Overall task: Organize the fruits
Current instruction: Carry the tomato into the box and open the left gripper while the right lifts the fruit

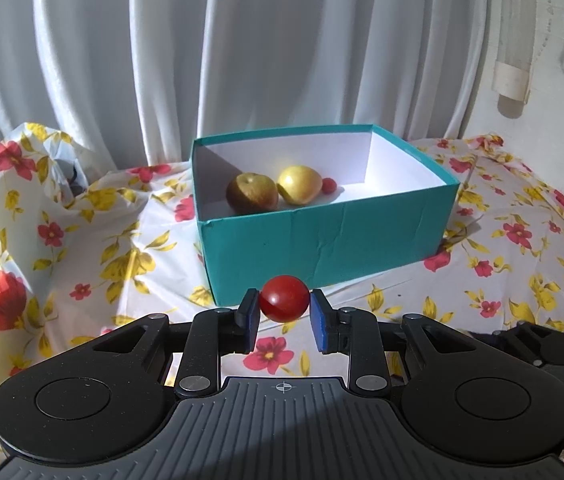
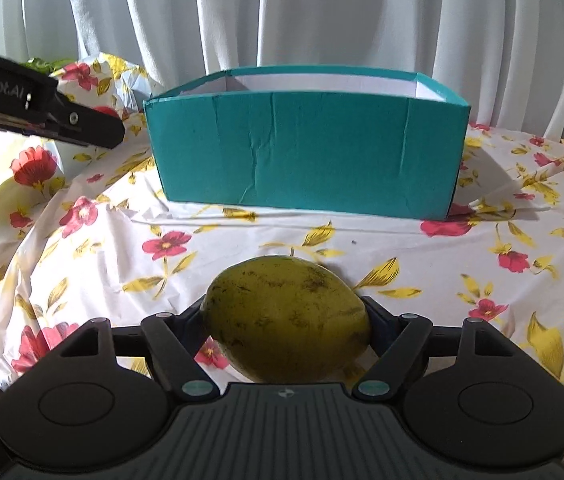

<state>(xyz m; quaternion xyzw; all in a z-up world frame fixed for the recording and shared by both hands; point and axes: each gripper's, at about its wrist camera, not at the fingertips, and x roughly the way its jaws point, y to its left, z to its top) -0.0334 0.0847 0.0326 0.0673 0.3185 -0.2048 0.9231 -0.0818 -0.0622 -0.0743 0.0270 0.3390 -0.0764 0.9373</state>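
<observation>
In the left wrist view, the near wall of the teal box (image 1: 324,240) hides part of its floor, so only the tops of a brownish apple (image 1: 252,192), a yellow fruit (image 1: 300,184) and a small red fruit (image 1: 328,185) behind it show inside. A white curtain (image 1: 241,48) closes off everything beyond the desk (image 1: 502,272), whose flowered cloth bunches up at the left. The left hand-held gripper (image 1: 284,312) sits level, just in front of the box, its blue pads (image 1: 250,322) clamped on a red tomato (image 1: 284,298) held above the cloth.

In the right wrist view, the box (image 2: 306,156) is seen lower and side-on, so its contents are hidden. The right hand-held gripper (image 2: 286,320) is clamped on a large yellow-green fruit (image 2: 286,320) with dark speckles; the fruit covers both pads, and whether it touches the cloth cannot be told. The left tool's black body enters at the upper left, cut off by the frame, its printed lettering only partly readable.
</observation>
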